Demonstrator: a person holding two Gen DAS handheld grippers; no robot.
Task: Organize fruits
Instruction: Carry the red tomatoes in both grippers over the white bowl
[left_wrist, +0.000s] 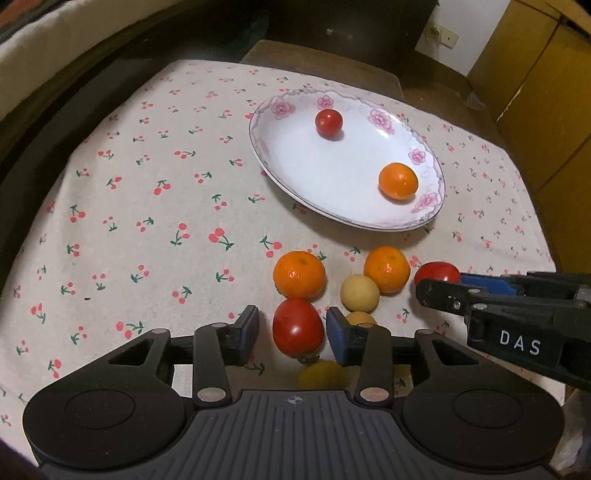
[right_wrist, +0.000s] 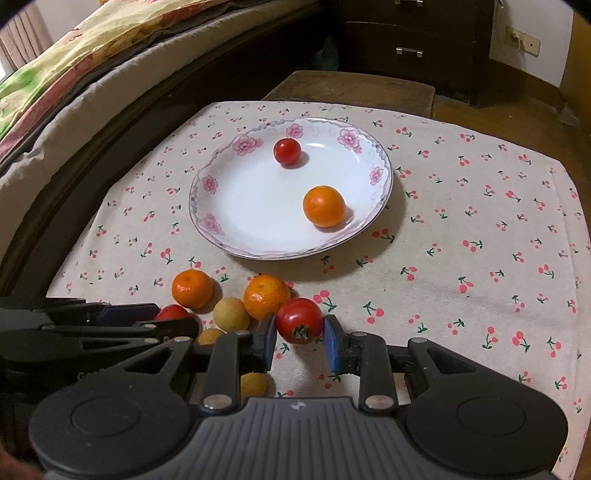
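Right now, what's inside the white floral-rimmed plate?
The white floral-rimmed plate holds one small red tomato and one orange tangerine, apart from each other. Whatever might lie beneath the two fruits is covered.

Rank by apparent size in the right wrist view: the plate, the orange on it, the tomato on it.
1. plate
2. orange on the plate
3. tomato on the plate, which sits slightly farther back, though the gap looks real.
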